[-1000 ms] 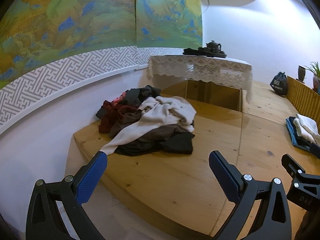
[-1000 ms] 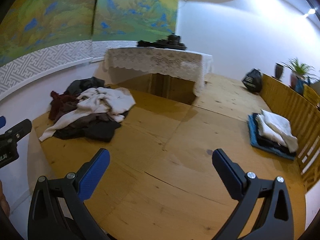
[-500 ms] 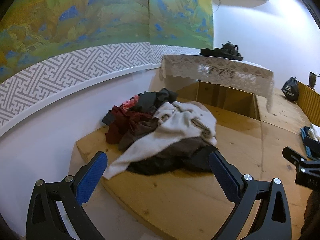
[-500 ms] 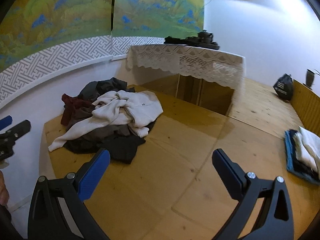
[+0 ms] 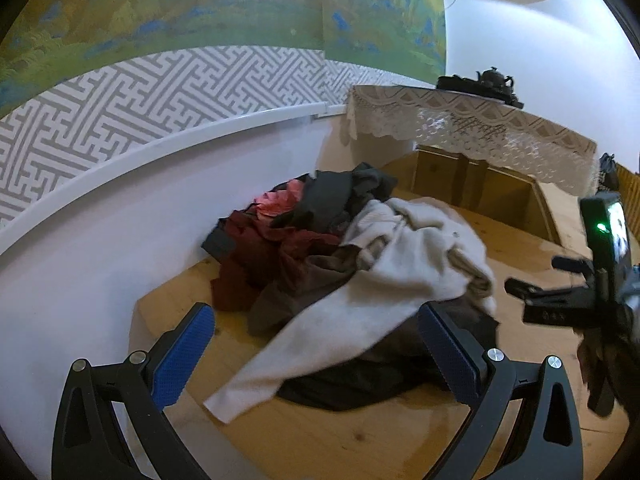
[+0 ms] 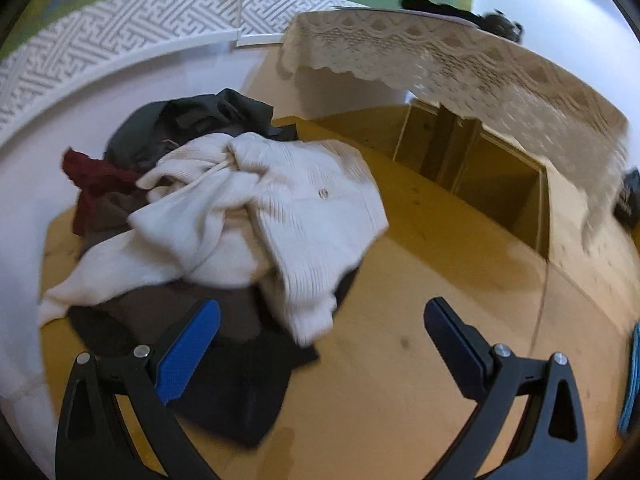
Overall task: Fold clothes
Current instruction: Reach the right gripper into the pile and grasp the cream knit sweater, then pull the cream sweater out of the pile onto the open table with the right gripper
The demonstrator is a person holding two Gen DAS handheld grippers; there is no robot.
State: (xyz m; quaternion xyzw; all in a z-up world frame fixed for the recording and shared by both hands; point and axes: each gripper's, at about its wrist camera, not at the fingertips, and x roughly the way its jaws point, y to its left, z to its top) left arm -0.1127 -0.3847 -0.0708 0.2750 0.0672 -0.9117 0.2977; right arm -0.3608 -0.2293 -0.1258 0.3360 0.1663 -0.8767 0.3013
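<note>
A heap of unfolded clothes lies on the wooden platform (image 5: pixel 360 440) by the white wall. A cream knit sweater (image 5: pixel 404 264) lies on top, one sleeve trailing toward me; it also shows in the right wrist view (image 6: pixel 280 200). Dark red (image 5: pixel 256 264), pink (image 5: pixel 276 200) and black (image 5: pixel 340 196) garments lie under and behind it. My left gripper (image 5: pixel 316 344) is open and empty, just short of the sleeve. My right gripper (image 6: pixel 320 340) is open and empty, above the heap's near edge, over a black garment (image 6: pixel 240 384).
A table with a lace cloth (image 5: pixel 460 120) and a dark teapot (image 5: pixel 496 78) stands behind the heap. A sunken wooden pit (image 6: pixel 480 168) opens under it. The right gripper's body (image 5: pixel 580 296) shows at the right of the left wrist view. A blue folded edge (image 6: pixel 632 380) lies far right.
Both grippers have moved forward and down toward the heap, which now fills much more of both views. Both have stayed open. The clothes have not moved.
</note>
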